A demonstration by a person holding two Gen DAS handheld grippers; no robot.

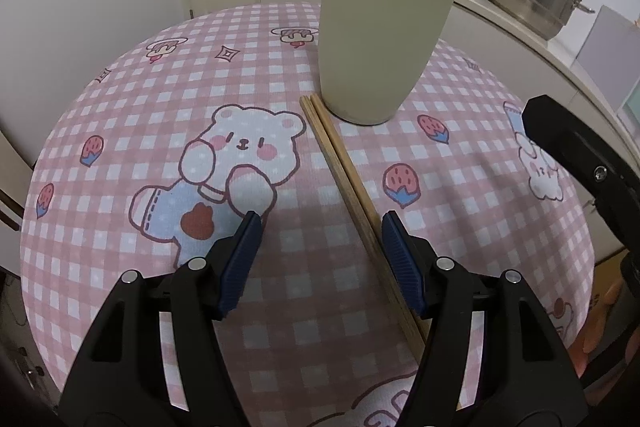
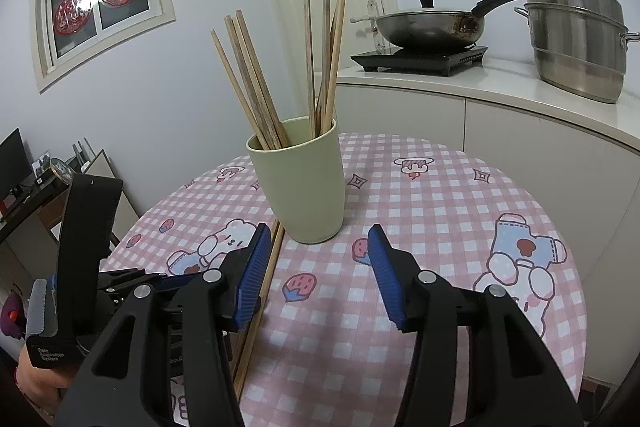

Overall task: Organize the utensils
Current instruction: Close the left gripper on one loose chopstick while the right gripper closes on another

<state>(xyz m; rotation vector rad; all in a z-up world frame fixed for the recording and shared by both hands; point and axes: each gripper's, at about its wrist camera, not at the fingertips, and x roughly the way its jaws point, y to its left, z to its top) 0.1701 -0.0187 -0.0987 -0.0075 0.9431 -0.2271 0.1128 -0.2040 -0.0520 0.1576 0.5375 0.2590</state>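
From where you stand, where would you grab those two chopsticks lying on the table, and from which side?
Grip the loose chopsticks around mid-length, coming straight down from above with the fingers across them. They lie flat, side by side on the tablecloth, so one pinch could take both. Their far ends sit beside the cup, so stay clear. The left gripper, open, already straddles them.

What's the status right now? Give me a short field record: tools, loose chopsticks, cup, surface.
left tool: open, holding nothing, low over the table, the loose pair running between its fingers close to one of them
right tool: open, holding nothing, facing the cup
loose chopsticks: one pair lying flat side by side, far ends at the cup's base
cup: pale green, upright
chopsticks in cup: several, standing, leaning in two bunches
table: round, pink checked cloth with bear prints
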